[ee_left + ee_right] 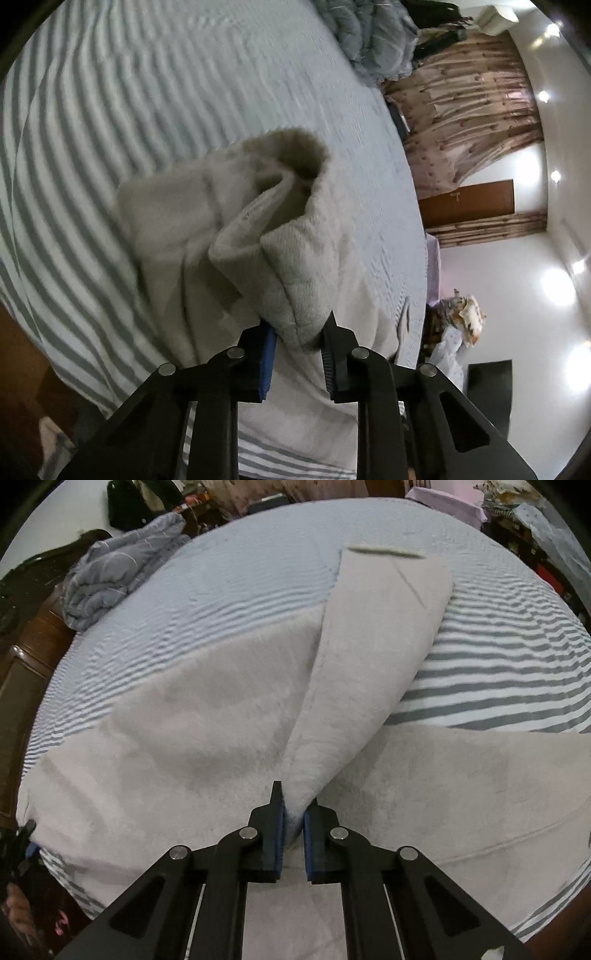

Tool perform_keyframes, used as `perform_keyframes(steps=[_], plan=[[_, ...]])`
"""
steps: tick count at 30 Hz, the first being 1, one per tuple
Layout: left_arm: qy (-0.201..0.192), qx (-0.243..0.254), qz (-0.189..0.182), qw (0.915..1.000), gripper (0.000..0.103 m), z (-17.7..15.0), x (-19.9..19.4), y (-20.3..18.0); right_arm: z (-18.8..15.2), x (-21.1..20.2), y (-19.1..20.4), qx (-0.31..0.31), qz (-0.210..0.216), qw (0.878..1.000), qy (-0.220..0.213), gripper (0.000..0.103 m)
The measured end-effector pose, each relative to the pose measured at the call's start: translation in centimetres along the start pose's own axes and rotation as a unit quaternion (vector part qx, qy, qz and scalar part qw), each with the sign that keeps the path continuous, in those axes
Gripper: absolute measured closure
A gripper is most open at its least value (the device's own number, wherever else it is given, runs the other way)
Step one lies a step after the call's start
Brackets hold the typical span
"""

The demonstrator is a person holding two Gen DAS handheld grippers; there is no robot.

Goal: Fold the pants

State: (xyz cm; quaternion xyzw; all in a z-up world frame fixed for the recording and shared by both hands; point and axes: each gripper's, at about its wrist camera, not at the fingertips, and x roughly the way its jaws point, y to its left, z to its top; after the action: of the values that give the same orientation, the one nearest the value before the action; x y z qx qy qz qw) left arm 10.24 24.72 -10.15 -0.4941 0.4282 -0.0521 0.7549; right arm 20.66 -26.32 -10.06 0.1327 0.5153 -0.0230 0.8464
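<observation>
Pale beige fleece pants (184,731) lie spread on a grey-and-white striped bed (498,672). My right gripper (294,812) is shut on a fold of the pants and lifts one leg (369,657) up, its cuff end far ahead. In the left wrist view my left gripper (300,334) is shut on a bunched end of the pants (288,258), which stands up in folds with an open cuff (299,158) at the top.
A crumpled grey duvet (114,576) lies at the bed's far left corner, also in the left wrist view (373,40). A dark wooden bed frame (22,672) runs along the left. Curtains (476,110), a door and clutter stand beyond the bed.
</observation>
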Motion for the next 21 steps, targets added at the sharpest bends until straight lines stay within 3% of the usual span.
perform_keyframes(steps=[9,14,21], plan=[[-0.005,0.097,0.012,0.9952,0.083,3.5,-1.8,-5.3,-1.5,-6.2,2.3,-0.013,0.034,0.999,-0.030,0.097],[0.016,0.115,0.047,0.9922,0.083,3.8,-1.7,-3.8,-4.7,-6.9,3.1,-0.020,0.044,0.999,-0.012,0.097],[0.044,0.097,0.096,0.9896,0.083,2.7,-0.8,1.1,-9.0,-3.6,3.5,-0.015,0.041,0.998,0.047,0.097]])
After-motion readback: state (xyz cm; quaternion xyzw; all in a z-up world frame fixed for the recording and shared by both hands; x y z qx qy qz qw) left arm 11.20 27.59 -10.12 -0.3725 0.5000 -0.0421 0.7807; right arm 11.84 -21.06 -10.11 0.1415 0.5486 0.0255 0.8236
